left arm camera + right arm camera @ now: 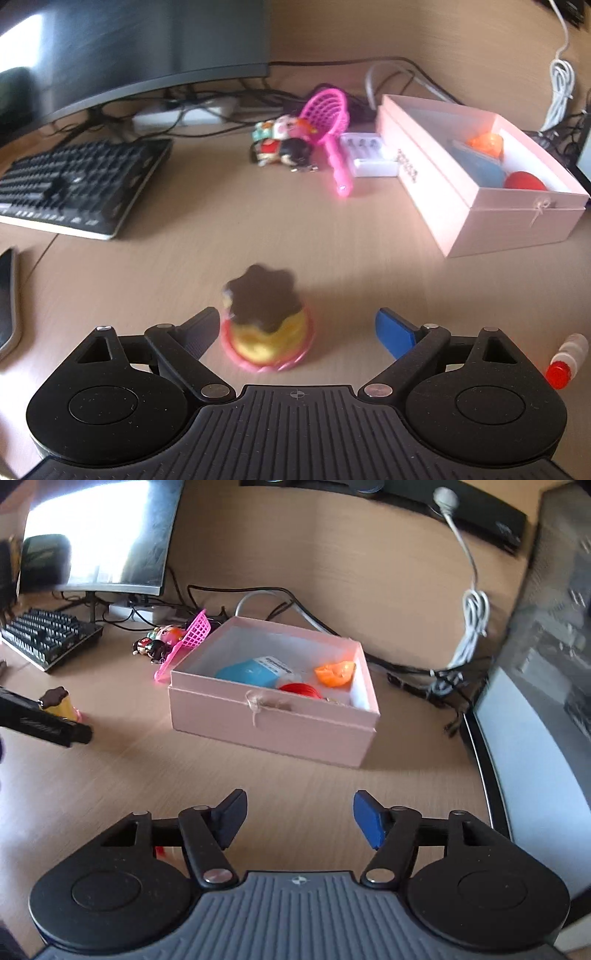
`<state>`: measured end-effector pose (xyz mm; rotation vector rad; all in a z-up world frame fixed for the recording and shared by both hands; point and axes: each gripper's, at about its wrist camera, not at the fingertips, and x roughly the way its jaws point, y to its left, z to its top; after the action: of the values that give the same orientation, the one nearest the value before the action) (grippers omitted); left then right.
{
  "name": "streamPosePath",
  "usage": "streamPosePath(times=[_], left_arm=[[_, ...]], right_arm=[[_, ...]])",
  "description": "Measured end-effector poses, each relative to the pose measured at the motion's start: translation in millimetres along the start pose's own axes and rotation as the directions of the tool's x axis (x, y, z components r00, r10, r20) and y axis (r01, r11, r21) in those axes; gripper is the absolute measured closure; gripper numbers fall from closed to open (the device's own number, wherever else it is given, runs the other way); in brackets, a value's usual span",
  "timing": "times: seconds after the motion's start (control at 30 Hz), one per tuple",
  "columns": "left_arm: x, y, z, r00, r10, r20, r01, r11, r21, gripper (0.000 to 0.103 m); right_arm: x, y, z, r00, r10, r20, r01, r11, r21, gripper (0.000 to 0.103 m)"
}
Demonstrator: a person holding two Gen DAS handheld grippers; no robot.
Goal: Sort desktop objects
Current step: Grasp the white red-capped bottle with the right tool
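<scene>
Right between the wide-spread fingers of the left gripper stands a toy cupcake, yellow with a brown scalloped top and a pink base; it sits close to the black finger, and whether that pad touches it the blur hides, while the blue pad stands clear of it. Nothing is clamped. Beyond the cupcake lies the pink box, open, holding a blue item, an orange piece and a red round thing. Just beside the box's far corner lie a pink toy net, a cluster of small figurines and a white tray. Well apart from the box, across the wooden desk, sits a black keyboard under a monitor. A red-capped tube lies on the near side of the box. Facing the box's front wall, the right gripper hangs over bare desk, jaws apart and empty.
</scene>
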<state>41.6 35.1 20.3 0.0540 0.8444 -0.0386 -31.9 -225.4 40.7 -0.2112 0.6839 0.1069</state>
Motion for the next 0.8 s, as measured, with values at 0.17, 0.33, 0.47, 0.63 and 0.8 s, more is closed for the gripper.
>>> streamPosePath(times=[0.17, 0.33, 0.47, 0.63, 0.8], left_arm=[[1.4, -24.1, 0.3, 0.999, -0.053, 0.009, 0.052, 0.997, 0.053, 0.008], [-9.3, -53.0, -10.2, 0.987, -0.159, 0.002, 0.158, 0.979, 0.132, 0.007], [-23.0, -67.9, -21.3, 0.968, -0.248, -0.035, 0.250, 0.957, 0.146, 0.007], [-36.9, -67.8, -29.7, 0.975, -0.219, -0.049, 0.223, 0.968, 0.112, 0.006], [-50.0, -54.2, -34.7, 0.984, -0.172, -0.047, 0.175, 0.982, 0.068, 0.006]], right_arm=[[-9.4, -17.0, -14.2, 1.000, 0.005, -0.014, -0.004, 0.999, 0.045, 0.024], [-6.0, -27.1, -24.1, 0.999, 0.018, -0.047, -0.014, 0.996, 0.092, 0.023], [-0.5, -27.3, -26.4, 0.998, 0.031, -0.061, -0.025, 0.995, 0.096, 0.023], [5.7, -21.1, -23.3, 0.997, 0.057, -0.055, -0.053, 0.996, 0.073, 0.021], [17.7, -15.0, -15.3, 0.992, 0.111, -0.058, -0.104, 0.989, 0.109, 0.021]])
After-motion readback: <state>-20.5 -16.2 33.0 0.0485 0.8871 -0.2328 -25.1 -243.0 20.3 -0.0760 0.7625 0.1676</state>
